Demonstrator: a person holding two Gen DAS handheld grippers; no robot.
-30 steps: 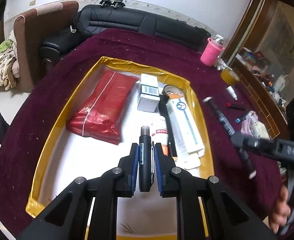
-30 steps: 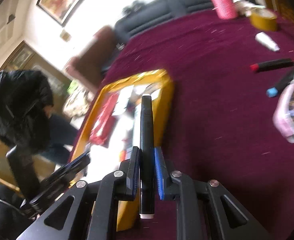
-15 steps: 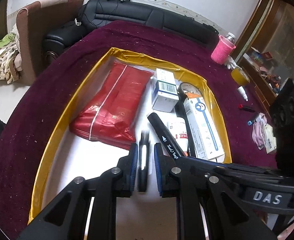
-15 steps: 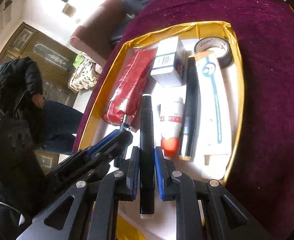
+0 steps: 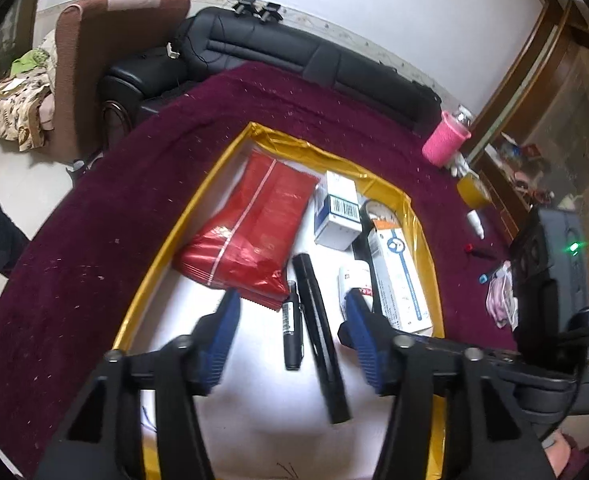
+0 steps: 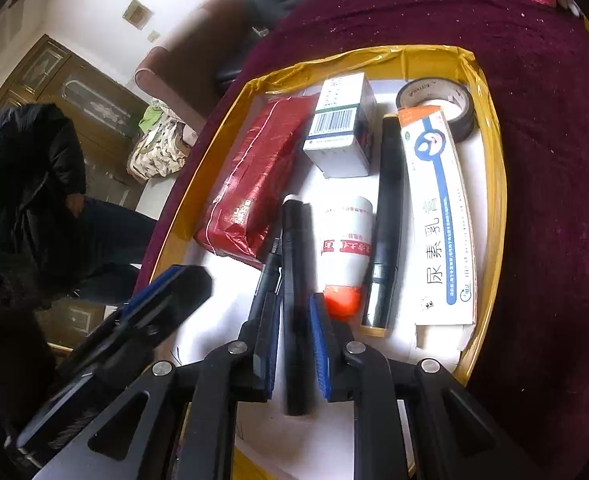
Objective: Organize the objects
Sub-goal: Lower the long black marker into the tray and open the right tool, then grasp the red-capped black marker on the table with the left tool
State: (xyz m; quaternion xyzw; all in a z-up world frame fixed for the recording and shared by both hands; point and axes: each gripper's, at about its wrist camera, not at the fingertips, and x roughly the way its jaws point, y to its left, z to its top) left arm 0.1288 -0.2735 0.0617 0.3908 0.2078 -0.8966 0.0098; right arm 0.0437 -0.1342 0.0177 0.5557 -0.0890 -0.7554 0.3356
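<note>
Left claw (image 5: 290,336) opening, small black pen (image 5: 292,332) released between its jaws inside the yellow-rimmed tray (image 5: 162,256). Right claw (image 6: 292,344) clenched on black marker (image 6: 294,300); barcoded box (image 6: 340,128) beyond.

The scene is seen from two fisheye cameras, each mounted behind a gripper and aimed forward and steeply down along its fingers. From the left wrist, the yellow-edged tray (image 5: 210,196) is viewed from its near end, with a black sofa (image 5: 294,52) and white wall beyond. From the right wrist, the same tray (image 6: 490,184) is viewed closer and from its right side, facing a wooden cabinet (image 6: 54,76). The tray, the red packet (image 5: 250,232) (image 6: 246,184) and the maroon cloth (image 5: 94,216) (image 6: 542,120) are shared by both views.
</note>
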